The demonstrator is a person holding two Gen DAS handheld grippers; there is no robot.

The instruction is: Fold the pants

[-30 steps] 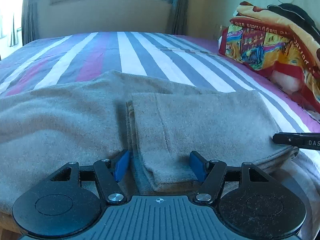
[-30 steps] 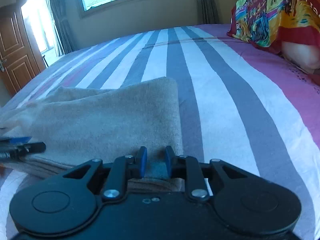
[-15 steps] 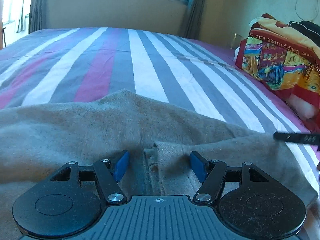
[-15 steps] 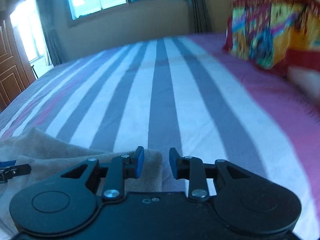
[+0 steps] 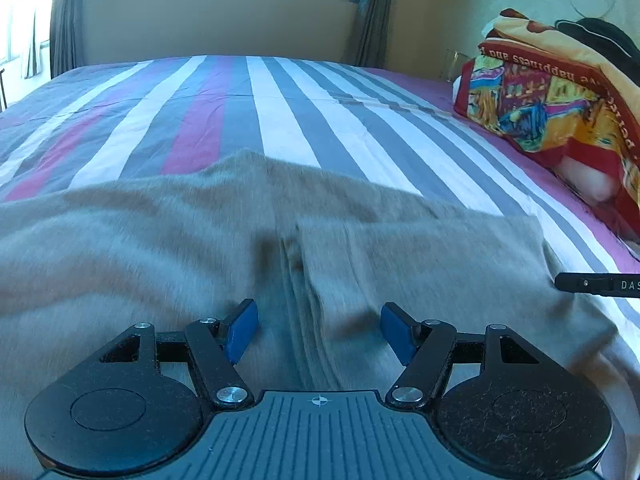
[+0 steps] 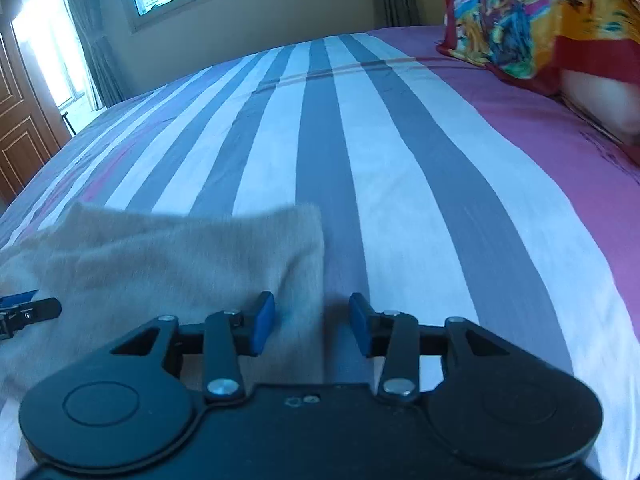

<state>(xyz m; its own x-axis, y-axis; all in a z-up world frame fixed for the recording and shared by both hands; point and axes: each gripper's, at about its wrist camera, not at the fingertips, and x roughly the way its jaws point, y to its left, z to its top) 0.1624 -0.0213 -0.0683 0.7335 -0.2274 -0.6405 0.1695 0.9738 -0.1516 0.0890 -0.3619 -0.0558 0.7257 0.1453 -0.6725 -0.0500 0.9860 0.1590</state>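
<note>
Pants [image 5: 200,248] lie flat on the striped bed [image 5: 280,120], beige and fleecy, with one end folded over into a doubled flap at the right side of the left wrist view. Our left gripper [image 5: 318,330] stands open, pads wide apart and straddling the flap's stacked edge; nothing is pinched. Our right gripper [image 6: 312,326] sits at the flap's outer corner; its jaws are opening, and the cloth edge lies between the pads [image 6: 262,328] but neither presses on it. A bright patterned pillow [image 5: 552,108] rests well apart at the bed's far right.

Step in hand, as we judge it: release after laying one fold. The flap looks settled, though its edges are blurred, so alignment cannot be checked closely.

Next move probably calls for both grippers to clear the cloth without dragging it, then take the folded end low, catching all layers together, for the following fold. Fleece may cling to the pads; a lift straight off seems safest.
</note>
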